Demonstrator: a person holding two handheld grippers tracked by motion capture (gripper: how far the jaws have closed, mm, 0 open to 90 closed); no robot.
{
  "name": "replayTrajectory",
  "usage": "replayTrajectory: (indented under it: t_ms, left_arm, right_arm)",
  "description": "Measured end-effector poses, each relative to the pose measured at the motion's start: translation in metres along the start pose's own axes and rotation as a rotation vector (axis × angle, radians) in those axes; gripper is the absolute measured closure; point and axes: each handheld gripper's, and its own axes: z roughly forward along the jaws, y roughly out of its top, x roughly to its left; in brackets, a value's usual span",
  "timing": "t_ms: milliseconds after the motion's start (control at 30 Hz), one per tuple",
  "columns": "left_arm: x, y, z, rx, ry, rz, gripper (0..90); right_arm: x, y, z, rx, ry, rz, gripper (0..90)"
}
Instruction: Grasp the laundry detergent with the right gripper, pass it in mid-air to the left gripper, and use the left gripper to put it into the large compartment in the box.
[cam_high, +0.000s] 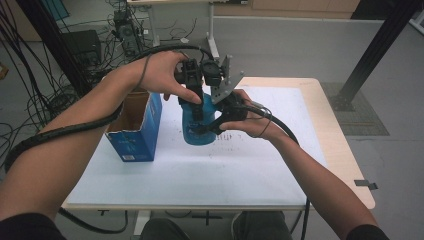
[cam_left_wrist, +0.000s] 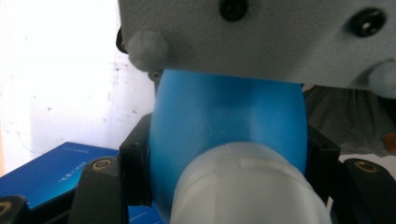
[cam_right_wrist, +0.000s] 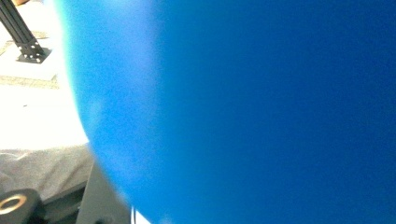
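White table (cam_high: 260, 165): blue bottle (cam_high: 196, 127) between grippers, open blue box (cam_high: 136, 132) beside.

Lab: cable tangles (cam_high: 30, 95), black frame posts (cam_high: 380, 45), electronics on floor (cam_high: 125, 30).

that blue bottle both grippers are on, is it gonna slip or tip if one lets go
The blue bottle looks smooth and rounded, so it probably slips easily between hard jaws. It bulges wide below its white cap, so a grip there may slide toward the neck. Standing on the table, its broad body suggests it would likely stay upright; its weight can't be judged.
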Motion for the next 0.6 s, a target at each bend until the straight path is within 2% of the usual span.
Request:
replayTrajectory:
  t_ms: [600]
  left_arm:
    - [-0.0006, -0.0001, 0.0004, 0.008, -0.005, -0.004, 37.3]
  right_arm:
    - [0.0003, -0.0009, 0.0001, 0.001, 0.002, -0.001, 42.2]
